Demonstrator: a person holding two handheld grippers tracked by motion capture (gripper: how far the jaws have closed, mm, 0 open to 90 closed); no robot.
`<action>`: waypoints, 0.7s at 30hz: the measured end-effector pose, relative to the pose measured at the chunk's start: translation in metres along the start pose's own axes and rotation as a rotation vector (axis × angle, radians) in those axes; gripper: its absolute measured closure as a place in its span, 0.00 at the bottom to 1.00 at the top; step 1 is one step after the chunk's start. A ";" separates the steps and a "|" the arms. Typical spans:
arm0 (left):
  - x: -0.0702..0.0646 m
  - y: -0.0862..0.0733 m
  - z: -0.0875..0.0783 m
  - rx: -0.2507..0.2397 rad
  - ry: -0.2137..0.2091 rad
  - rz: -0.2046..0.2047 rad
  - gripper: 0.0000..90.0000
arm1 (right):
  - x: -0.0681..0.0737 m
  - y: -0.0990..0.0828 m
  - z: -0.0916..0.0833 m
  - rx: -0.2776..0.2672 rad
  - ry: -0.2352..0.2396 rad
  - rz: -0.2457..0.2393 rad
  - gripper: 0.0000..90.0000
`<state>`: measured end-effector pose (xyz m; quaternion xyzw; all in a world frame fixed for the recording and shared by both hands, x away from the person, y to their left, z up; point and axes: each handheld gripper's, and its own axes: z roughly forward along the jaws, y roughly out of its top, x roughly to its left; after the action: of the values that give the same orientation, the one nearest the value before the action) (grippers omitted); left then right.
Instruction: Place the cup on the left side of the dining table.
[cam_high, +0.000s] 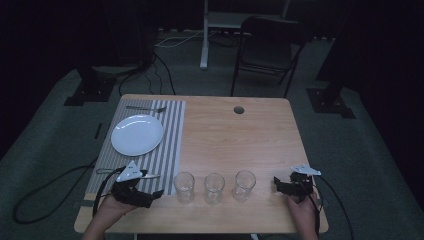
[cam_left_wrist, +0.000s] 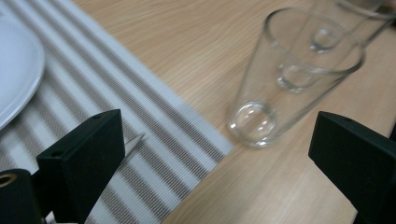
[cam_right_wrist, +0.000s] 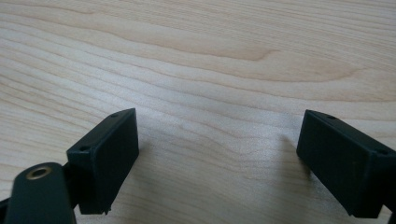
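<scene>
Risk here is the left gripper, jaws spread wide with nothing between them, clipping the nearest glass just right of the striped placemat and toppling it into the two glasses beyond. All three look empty, and the plate on the placemat is bare. Right gripper, beyond the glasses from the placemat, hangs slack over bare table.

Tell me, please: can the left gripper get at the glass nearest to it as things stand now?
Probably yes. The left gripper stands open beside the nearest glass, with only bare table between them. In the left gripper view that glass stands upright ahead, nothing blocking it; the knife lies off to the side.
</scene>
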<state>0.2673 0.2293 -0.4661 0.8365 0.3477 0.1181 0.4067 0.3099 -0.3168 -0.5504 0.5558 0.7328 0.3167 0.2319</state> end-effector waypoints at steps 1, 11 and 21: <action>-0.002 0.004 0.001 -0.001 -0.019 0.009 0.05 | 0.000 0.000 0.000 0.000 0.000 0.000 0.14; -0.015 0.030 0.009 -0.026 -0.079 0.073 0.05 | 0.000 0.000 0.000 0.000 0.000 0.000 0.14; -0.026 0.050 0.027 -0.022 -0.134 0.110 0.05 | 0.000 0.000 0.000 0.001 0.000 -0.001 0.14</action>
<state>0.2856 0.1740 -0.4430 0.8558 0.2722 0.0877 0.4310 0.3100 -0.3169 -0.5504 0.5555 0.7332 0.3163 0.2320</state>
